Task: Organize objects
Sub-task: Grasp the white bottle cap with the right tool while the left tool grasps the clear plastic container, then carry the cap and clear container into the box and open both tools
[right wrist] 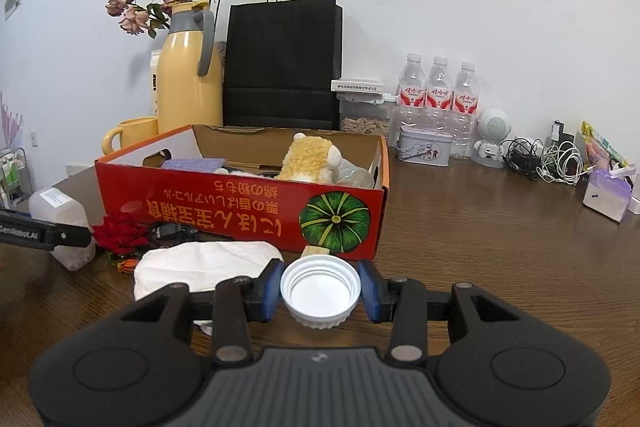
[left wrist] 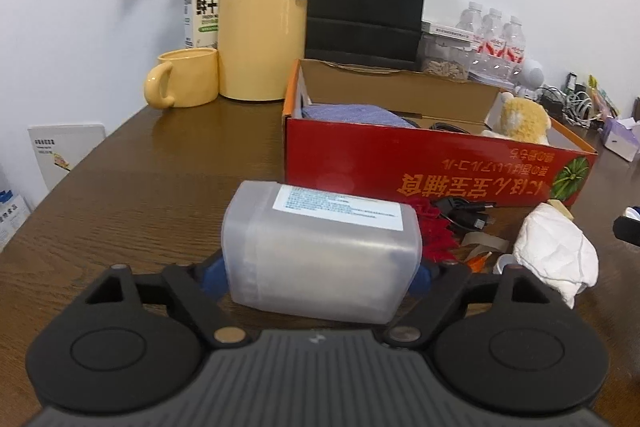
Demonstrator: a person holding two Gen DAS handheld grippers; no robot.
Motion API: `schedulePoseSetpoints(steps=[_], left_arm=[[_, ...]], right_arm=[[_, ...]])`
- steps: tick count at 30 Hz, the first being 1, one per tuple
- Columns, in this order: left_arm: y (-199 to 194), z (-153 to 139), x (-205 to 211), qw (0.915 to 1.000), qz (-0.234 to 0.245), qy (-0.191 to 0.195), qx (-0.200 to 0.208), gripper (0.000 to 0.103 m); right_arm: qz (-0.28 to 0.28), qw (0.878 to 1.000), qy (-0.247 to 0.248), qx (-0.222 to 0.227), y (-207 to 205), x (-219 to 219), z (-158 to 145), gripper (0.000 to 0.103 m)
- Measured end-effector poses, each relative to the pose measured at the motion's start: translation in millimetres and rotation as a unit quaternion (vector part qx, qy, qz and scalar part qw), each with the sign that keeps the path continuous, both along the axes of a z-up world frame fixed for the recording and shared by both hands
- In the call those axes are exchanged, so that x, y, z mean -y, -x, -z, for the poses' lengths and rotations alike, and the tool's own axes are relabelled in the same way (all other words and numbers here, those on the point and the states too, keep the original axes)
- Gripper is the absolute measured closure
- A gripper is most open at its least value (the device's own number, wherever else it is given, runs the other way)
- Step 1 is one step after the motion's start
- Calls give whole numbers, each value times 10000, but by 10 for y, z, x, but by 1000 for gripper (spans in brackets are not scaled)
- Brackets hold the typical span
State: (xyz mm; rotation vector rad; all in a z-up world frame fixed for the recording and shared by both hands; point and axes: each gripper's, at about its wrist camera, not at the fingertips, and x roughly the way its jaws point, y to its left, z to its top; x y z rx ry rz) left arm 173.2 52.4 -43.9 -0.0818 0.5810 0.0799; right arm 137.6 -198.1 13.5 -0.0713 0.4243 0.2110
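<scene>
Clamping one white cap (right wrist: 319, 290): right gripper (right wrist: 321, 290); left gripper (left wrist: 320, 273) apart around one container (left wrist: 320, 251); three bottles (right wrist: 439, 89).

Bare brown wooden tabletop (right wrist: 500, 227) open to the right of the red open-topped cardboard box (right wrist: 240, 203), clear up to the row of clear water bottles (right wrist: 438, 95) and tangled cables (right wrist: 540, 159) at the wall. Cramped in front of the box: frosted translucent plastic container (left wrist: 320, 251), crumpled white cloth (right wrist: 208, 263), red artificial rose (right wrist: 120, 231), black cable (right wrist: 176, 231) packed close
</scene>
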Motion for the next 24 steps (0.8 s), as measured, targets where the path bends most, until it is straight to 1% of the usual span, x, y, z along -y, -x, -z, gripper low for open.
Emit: schedulePoseSetpoints(steps=[5, 15, 21, 24], left_arm=[[29, -13, 54, 9999, -62, -121, 32, 19], [176, -165, 139, 9991, -24, -125, 398, 19], [171, -361, 267, 9974, 151, -107, 703, 19], [83, -478, 351, 9960, 238, -85, 858, 19]], right_arm=[[15, 10000, -6, 18, 6, 9, 0, 64], [-5, 9999, 59, 91, 22, -9, -19, 64], [-114, 9997, 38, 199, 24, -98, -54, 64], [-205, 9993, -17, 298, -20, -165, -132, 64]])
